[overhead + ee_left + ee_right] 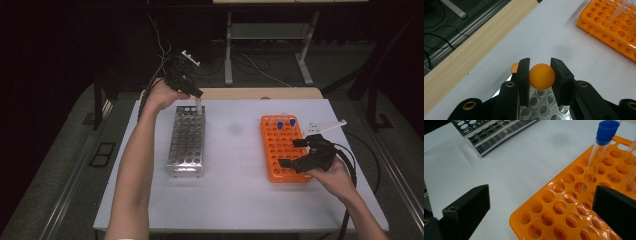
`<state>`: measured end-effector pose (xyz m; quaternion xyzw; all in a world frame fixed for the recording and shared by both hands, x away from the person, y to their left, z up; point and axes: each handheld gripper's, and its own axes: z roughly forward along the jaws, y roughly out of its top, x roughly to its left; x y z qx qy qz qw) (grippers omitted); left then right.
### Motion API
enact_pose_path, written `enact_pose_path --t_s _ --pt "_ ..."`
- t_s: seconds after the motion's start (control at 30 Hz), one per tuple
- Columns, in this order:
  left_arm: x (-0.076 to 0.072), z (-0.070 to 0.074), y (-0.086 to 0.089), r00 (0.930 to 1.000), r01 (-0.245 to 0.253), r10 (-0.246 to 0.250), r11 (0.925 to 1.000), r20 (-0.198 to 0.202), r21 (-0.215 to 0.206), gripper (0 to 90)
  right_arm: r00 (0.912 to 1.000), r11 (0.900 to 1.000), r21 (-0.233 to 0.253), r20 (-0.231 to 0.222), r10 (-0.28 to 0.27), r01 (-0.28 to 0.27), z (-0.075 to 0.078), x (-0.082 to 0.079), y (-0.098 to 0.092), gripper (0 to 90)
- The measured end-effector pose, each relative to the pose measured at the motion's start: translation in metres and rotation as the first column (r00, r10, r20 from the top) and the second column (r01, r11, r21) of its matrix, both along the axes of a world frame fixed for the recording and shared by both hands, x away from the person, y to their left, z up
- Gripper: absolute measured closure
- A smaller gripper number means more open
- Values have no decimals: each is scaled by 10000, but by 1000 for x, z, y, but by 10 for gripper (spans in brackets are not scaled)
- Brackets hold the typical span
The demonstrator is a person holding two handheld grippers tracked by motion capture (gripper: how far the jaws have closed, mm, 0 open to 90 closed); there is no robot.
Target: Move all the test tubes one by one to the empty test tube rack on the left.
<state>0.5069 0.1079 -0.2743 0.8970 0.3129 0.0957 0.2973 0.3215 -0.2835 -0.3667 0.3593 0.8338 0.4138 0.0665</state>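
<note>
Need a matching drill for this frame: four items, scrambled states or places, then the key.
Items
1. left gripper
2. right gripper
3. blue-capped tube
4. metal rack

States or places
A. stands upright in the orange rack
B. jaws wide apart, holding nothing
C. on the table's left side, silver
D. jaws closed on an orange cap

Pairs: 1-D, 2-B, 3-A, 4-C
</note>
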Motion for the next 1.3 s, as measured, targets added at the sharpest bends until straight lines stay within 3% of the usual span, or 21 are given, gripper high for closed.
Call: enact_pose_path --t_s 0.27,0.63,0.83,0.97,1.23,1.3 --pt "4 -14 -6 10000 -49 51 9996 -74 268 687 9999 9999 101 38 -117 117 -2 2 -3 9" --pt "7 -33 -4 9982 -171 175 9998 -575 75 666 10000 9999 96 14 -70 70 -7 8 2 9" --pt "0 -27 0 9965 -320 295 9990 -785 -300 501 9999 9999 75 -27 -107 107 -13 13 5 9" --pt "-10 -21 5 9972 -310 267 9977 -702 -604 385 9999 9999 48 -39 -149 149 -15 17 7 9" --pt "-40 -14 17 9989 -412 369 9844 -285 -1710 209 9992 9993 -79 -120 -371 371 -24 30 10 10" --pt "-47 -14 19 9990 -422 390 9846 -227 -1695 159 9987 9987 -133 -124 -485 483 -26 34 10 10"
